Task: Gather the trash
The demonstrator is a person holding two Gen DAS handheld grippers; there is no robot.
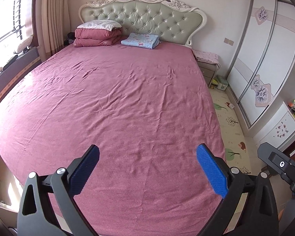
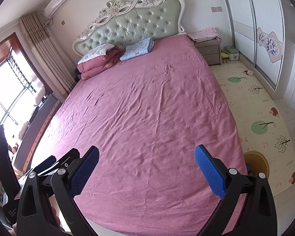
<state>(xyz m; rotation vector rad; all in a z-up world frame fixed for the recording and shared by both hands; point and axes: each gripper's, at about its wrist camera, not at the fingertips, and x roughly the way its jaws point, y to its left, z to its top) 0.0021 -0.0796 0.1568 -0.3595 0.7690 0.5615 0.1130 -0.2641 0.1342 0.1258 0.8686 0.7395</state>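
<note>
We count one bed [image 1: 118, 102], one tufted headboard [image 1: 143, 19], one folded red quilt [image 1: 97, 38], one folded blue blanket [image 1: 140, 40], one nightstand [image 2: 209, 51], two wardrobe doors [image 2: 251, 19], one yellow bin [image 2: 258, 162].

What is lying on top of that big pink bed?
On the bed, by the headboard: a folded maroon quilt topped by a white dotted pillow, and a folded blue blanket. What lies beneath the sheet is hidden.
</note>
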